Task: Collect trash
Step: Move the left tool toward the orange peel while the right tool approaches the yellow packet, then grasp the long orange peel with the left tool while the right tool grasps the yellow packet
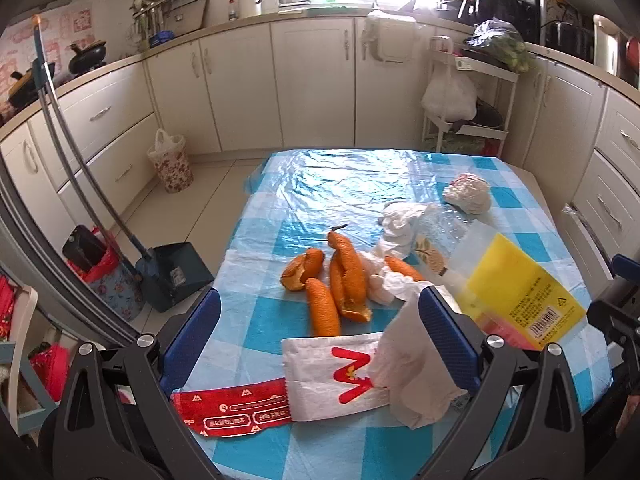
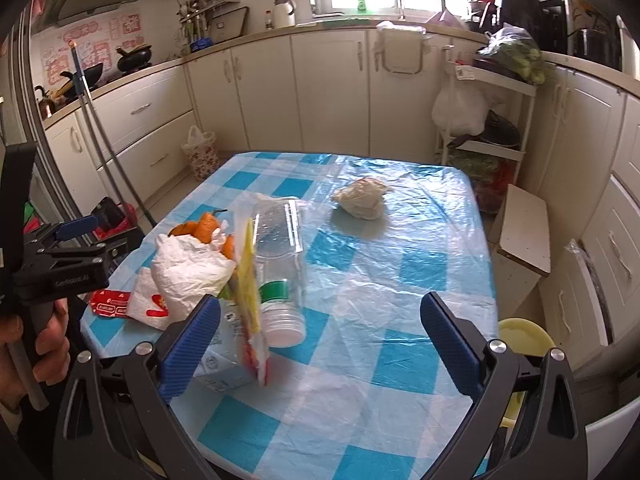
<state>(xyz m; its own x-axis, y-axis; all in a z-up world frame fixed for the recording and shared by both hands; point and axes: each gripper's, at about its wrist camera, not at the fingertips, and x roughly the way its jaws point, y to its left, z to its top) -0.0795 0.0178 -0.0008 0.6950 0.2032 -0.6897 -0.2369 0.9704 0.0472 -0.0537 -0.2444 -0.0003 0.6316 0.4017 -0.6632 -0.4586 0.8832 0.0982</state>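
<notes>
My left gripper [image 1: 320, 328]: jaws spread wide, nothing held, hovering over the near edge of the table [image 1: 352, 176]; a crumpled tissue [image 1: 412, 364] lies against the inner face of its right finger, though I cannot tell whether it truly touches

My right gripper [image 2: 320, 340]: also wide open and empty, low over bare cloth at the near right of the table

Key relation: the trash pile sits left of my right gripper and right under my left one, so the left is nearer for the peels and wrappers

Nearest piece to the right gripper: a clear plastic bottle [image 2: 280, 264] on its side, long axis running near to far, white cap toward me, just beside the left finger, with the yellow packet [image 2: 250, 276] standing on edge against it

Far piece: a balled-up plastic bag [image 2: 362, 198], alone and well apart, toward the far side

Orange peels [image 1: 332, 284]: about five pieces (some overlap, so the count is rough)

White tissues [image 1: 400, 224]: three clumps, counting the crumpled one

Wrappers: two, a red wrapper [image 1: 236, 410] and a white wrapper [image 1: 332, 376], at the near edge

Bottle, yellow packet, balled-up bag: one each

My judgement: the right gripper must swing left to straddle the bottle across its width
</notes>
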